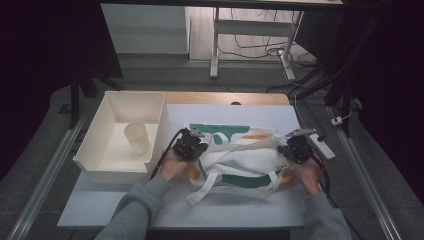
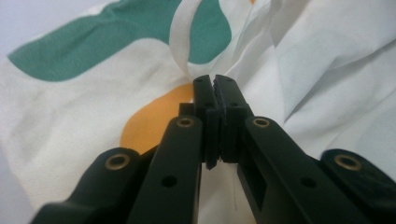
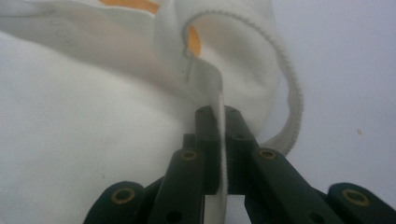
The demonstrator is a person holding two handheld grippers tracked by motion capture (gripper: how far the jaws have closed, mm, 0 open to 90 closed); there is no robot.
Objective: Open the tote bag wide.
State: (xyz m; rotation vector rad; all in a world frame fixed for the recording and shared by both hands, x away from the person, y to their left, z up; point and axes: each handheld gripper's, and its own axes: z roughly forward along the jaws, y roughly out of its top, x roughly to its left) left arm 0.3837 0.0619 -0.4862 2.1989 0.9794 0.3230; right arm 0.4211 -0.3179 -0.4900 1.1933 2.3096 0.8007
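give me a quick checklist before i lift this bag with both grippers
1. Right hand-held gripper shut on bag edge: ok, fabric runs between the jaws.
2. Left hand-held gripper has fabric: cannot tell, jaws closed against the bag.
3. Grips at opposite ends of bag: ok.
4. Straps free: not ok, one trails loose on the table.
5. Bin with cup stands apart from bag: ok.

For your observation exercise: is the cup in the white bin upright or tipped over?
Upright: the cup stands on its base in the bin, open mouth up.
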